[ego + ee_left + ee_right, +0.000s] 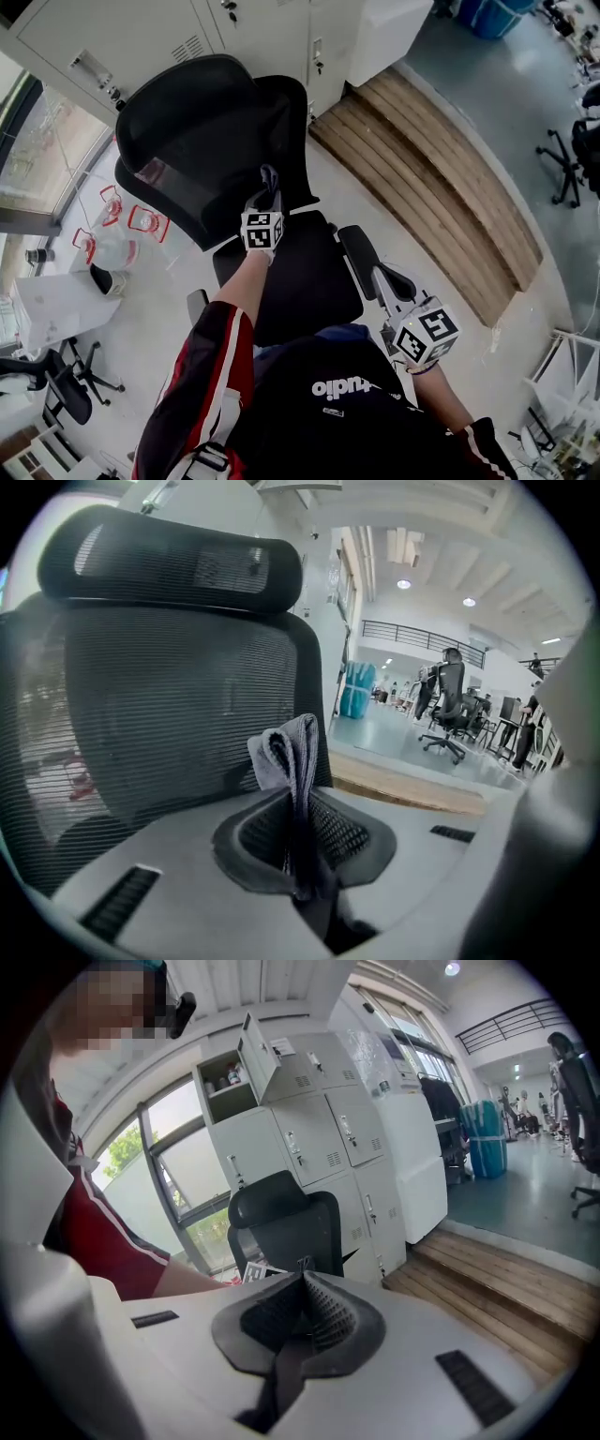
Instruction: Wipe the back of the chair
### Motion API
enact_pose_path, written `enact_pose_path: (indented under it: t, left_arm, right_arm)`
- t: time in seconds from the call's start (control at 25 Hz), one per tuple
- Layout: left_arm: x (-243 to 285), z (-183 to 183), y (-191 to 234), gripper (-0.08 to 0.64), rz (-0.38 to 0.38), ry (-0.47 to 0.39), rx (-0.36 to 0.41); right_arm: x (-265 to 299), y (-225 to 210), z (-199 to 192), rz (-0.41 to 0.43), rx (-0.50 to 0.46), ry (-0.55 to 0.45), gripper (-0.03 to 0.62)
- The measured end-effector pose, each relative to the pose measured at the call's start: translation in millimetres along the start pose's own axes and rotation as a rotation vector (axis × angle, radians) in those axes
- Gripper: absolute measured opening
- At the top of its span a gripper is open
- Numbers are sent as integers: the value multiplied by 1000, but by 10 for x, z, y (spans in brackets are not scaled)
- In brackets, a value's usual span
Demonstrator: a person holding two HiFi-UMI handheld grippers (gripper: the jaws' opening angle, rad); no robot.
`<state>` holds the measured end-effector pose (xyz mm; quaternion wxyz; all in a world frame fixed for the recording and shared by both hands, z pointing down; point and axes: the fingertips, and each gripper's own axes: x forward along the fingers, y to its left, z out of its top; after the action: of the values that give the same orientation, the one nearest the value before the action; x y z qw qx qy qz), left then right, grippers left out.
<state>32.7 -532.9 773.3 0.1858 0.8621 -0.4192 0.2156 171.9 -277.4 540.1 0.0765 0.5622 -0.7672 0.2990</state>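
Left jaws pinch cloth (286,752), its length toward backrest (159,714).

I get bright, even daylight from the windows (37,155) at the head view's left edge, and ceiling lamps (403,584) glare in the left gripper view. Both gripper views bulge strongly, with black corners and a soft foreground. Shadows stay faint.

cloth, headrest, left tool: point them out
cloth (286,747), left gripper view, folded top
headrest (169,564), left gripper view, mesh middle
left tool (298,850), left gripper view, between its tips, shut on cloth
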Motion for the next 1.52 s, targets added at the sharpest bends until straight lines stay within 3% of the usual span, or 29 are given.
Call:
enact_pose_path:
  t: [0.4,0.76,0.92,1.2,1.52]
  left_arm:
    - [378,261,-862,54,-158,-25,15]
    - [-263,705,-876,54,-202,-112,-15]
    - [-893,897,-710,54,-195,-169,-26]
    - [-2566,877,-596,54,-197,-218,81]
    - [-5004,410,-578,54,4,-354,-4]
  right_arm:
    - [-301,-336,-24,-80,43,-19,15]
    - [-148,-139,174,13,7,-50,15]
    - [53,153,360,94,-37,-70,15]
    - [237,1143,448,274,-147,-75,15]
    - [-185,2697,96,440,-286,-53,15]
